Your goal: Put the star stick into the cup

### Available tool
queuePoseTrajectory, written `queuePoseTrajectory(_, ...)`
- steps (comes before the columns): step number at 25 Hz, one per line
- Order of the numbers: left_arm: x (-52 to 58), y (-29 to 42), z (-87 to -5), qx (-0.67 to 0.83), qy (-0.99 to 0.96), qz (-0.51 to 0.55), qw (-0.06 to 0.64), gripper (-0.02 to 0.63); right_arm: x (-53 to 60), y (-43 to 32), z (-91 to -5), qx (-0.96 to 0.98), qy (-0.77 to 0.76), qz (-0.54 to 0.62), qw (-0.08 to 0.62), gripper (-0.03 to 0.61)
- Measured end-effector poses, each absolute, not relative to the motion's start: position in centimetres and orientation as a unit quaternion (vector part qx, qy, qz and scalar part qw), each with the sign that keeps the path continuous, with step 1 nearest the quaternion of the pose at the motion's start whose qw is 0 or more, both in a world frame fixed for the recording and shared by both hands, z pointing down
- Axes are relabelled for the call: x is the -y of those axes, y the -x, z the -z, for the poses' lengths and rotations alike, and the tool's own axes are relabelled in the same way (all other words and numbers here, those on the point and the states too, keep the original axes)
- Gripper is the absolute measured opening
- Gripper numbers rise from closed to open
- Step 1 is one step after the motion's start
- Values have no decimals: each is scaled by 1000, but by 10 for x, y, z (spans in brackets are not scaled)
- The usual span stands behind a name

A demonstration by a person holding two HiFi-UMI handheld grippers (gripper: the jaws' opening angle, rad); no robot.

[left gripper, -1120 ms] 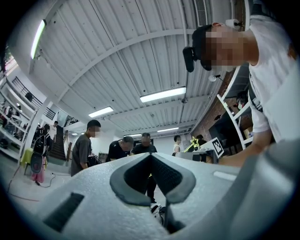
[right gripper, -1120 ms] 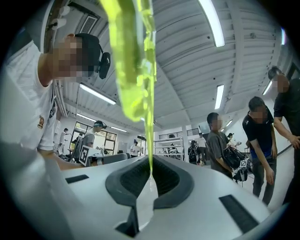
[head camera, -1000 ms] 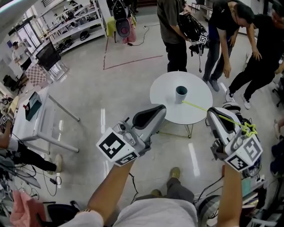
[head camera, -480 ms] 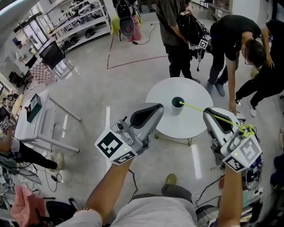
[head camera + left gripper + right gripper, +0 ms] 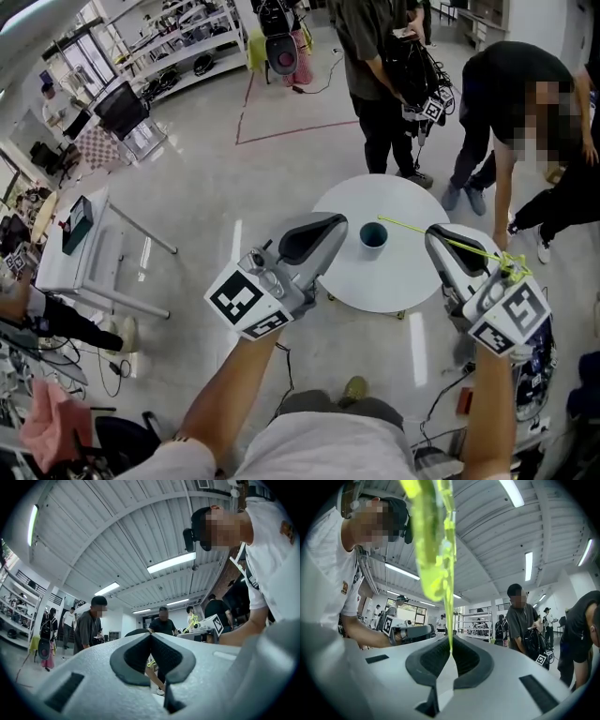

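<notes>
A dark teal cup [image 5: 373,235] stands upright near the middle of a small round white table [image 5: 394,277]. My right gripper [image 5: 439,238] is shut on a thin yellow-green star stick [image 5: 441,240]. The stick's star end lies back over the gripper body, close to the camera in the right gripper view, star stick [image 5: 436,550]. Its thin tip reaches left to just above the cup's far rim. The right gripper [image 5: 451,656] pinches the stick at the very tips. My left gripper [image 5: 330,228] hovers at the table's left edge, left of the cup; the left gripper [image 5: 151,637] is shut and holds nothing.
Several people stand or bend close behind and to the right of the table, one in dark clothes [image 5: 375,66], another leaning over [image 5: 516,103]. A white desk [image 5: 94,253] stands at the left. Shelves line the far left wall. Red tape marks the floor [image 5: 281,127].
The stick's thin tip has come from just beside the cup to above its rim. The right gripper stays shut on the stick. The left gripper keeps its place beside the table.
</notes>
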State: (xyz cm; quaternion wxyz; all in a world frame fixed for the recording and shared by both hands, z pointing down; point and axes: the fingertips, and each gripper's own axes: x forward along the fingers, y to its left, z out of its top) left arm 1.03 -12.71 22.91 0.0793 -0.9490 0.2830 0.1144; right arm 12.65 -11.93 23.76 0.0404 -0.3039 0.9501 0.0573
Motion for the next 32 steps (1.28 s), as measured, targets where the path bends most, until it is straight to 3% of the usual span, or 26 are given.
queuePoseTrajectory(17, 196, -4, -266, -257, 959, -94, 69, 15, 190, -99, -305, -947, 313, -19, -64, 21)
queuePoseTrajectory(32, 252, 9, -306, -217, 971, -87, 40, 15, 232, -78, -377, -923, 330, 15, -196, 21)
